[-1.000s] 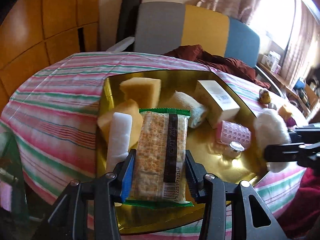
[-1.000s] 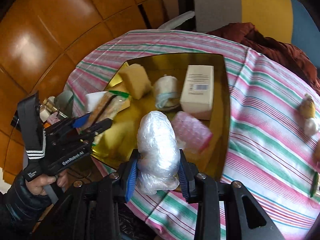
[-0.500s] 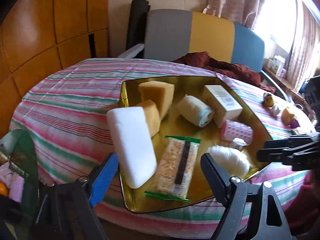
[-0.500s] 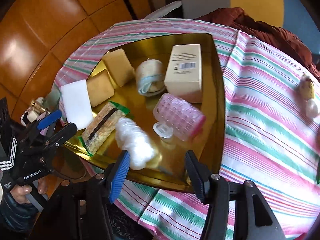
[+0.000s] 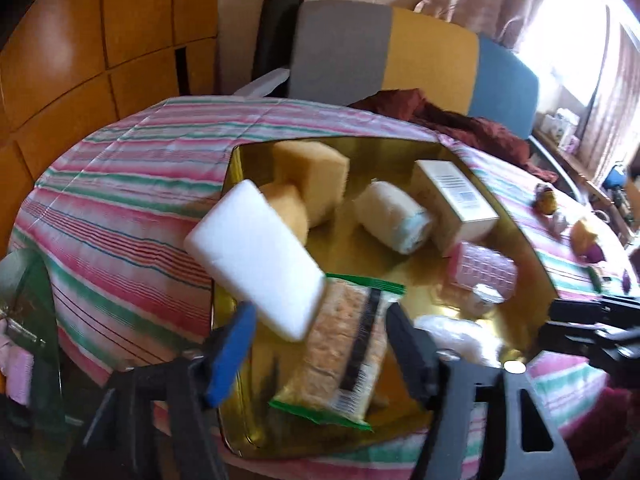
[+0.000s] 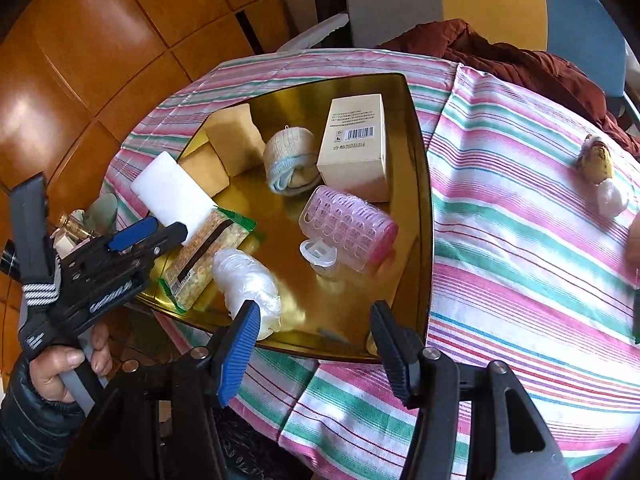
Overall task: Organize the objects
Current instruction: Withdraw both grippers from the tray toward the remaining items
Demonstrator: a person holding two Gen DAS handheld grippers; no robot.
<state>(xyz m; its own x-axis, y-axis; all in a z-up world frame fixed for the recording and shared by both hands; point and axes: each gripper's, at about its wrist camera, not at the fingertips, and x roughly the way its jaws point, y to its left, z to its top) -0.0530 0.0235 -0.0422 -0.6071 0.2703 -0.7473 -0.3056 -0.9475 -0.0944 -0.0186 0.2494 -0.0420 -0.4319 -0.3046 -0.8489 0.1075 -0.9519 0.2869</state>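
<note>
A gold tray [image 6: 416, 152] [image 5: 404, 284] on the striped table holds a cracker packet [image 5: 344, 348] [image 6: 208, 252], a white sponge block [image 5: 256, 256] [image 6: 172, 196], two yellow sponges [image 5: 312, 168] [image 6: 236, 136], a rolled bandage [image 5: 392, 216] [image 6: 292, 156], a cream box [image 5: 456, 196] [image 6: 356, 144], a pink hair roller [image 5: 480, 272] [image 6: 348, 228] and a clear plastic bundle [image 6: 244, 280] [image 5: 460, 336]. My left gripper [image 5: 320, 348] [image 6: 148, 232] is open and empty over the packet's near end. My right gripper [image 6: 312, 344] is open and empty at the tray's front edge.
A small yellow toy [image 6: 596, 160] [image 5: 546, 200] and a white wrapped ball [image 6: 612, 200] lie on the cloth right of the tray. A dark red cloth [image 6: 500, 60] and a grey, yellow and blue chair [image 5: 400, 52] stand behind the table. Wood panelling [image 6: 80, 60] is on the left.
My left gripper let go of the cracker packet and my right let go of the plastic bundle, both now on the tray. Both grippers opened and drew back.
</note>
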